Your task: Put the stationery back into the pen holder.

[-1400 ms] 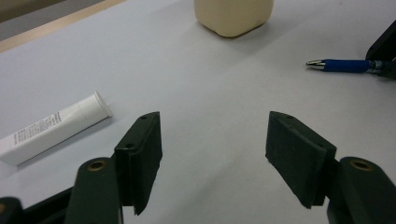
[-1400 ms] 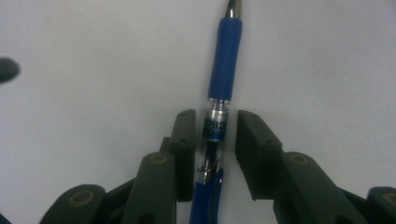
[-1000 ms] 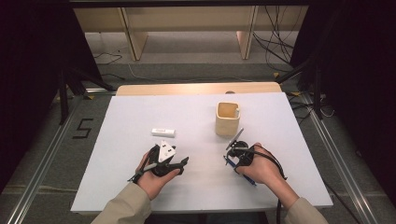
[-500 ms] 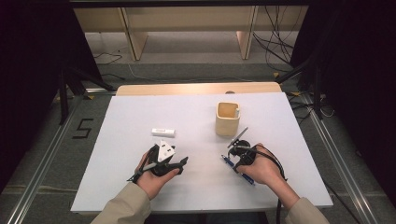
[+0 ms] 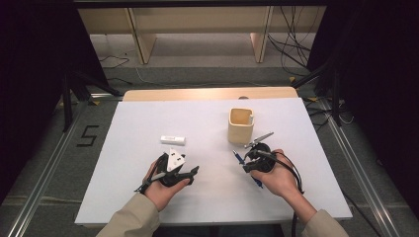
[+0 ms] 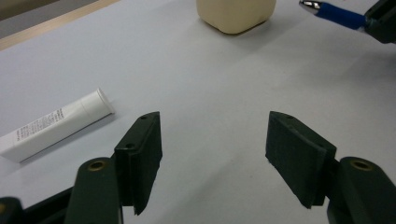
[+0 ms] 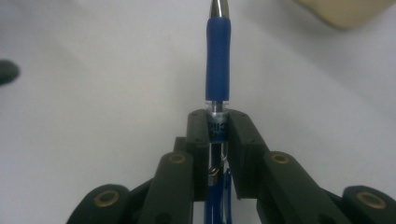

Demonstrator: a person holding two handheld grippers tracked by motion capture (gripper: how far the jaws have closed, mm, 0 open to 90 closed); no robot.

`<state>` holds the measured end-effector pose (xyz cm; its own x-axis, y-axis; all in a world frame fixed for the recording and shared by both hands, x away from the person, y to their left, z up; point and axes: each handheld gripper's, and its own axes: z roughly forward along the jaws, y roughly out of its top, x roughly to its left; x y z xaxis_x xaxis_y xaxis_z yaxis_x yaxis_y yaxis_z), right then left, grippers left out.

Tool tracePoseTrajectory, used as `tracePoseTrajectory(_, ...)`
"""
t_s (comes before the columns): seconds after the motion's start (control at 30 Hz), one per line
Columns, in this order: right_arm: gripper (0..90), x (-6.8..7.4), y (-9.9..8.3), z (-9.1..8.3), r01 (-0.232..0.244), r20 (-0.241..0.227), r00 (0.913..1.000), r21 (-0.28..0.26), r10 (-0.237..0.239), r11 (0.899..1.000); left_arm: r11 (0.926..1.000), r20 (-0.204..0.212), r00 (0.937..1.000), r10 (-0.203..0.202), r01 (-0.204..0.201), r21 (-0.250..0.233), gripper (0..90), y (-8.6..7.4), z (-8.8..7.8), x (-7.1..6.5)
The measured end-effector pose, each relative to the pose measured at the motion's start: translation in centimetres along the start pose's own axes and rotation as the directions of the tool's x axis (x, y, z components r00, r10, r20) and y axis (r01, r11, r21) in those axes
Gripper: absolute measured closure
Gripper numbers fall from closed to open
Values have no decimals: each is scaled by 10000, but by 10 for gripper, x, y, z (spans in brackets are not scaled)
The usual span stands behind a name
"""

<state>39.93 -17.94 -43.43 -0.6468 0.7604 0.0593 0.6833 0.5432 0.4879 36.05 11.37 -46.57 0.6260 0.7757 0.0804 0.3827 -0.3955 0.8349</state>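
blue pen (image 7: 218, 70) pinched lengthwise in the right hand-held gripper (image 7: 217, 128), left hand-held gripper (image 6: 212, 154) wide apart, both low over the table (image 5: 148, 123)

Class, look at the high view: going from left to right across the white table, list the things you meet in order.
White tube → left gripper → blue pen in the right gripper. The beige cup stands above the pen, so it is left out.
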Motion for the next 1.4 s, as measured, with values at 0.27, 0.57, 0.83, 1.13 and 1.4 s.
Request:
tracePoseTrajectory(0.27, 795, -2, 2, -9, -302, 198, 9992, -1859, 345, 9821, 10000, -29, 10000, 30, -30, -2, 360, 0, 0, 0)
tracePoseTrajectory(0.57, 796, -1, 8, -18, -581, 336, 9965, -3724, 761, 9262, 10000, -53, 10000, -37, 37, -38, 360, 0, 0, 1)
tracePoseTrajectory(0.83, 795, -2, 24, -29, -702, 553, 9922, -4944, 1120, 8664, 10000, -70, 10000, -40, 39, -39, 360, 0, 0, 1)
tracePoseTrajectory(1.13, 796, -2, 45, -31, -720, 676, 9890, -5580, 1317, 8267, 10000, -53, 10000, -50, 50, -47, 360, 1, -1, 2)
tracePoseTrajectory(1.4, 795, -7, 60, -34, -816, 743, 9848, -5992, 1568, 7965, 10000, -82, 9999, -73, 72, -52, 359, 0, -1, 2)
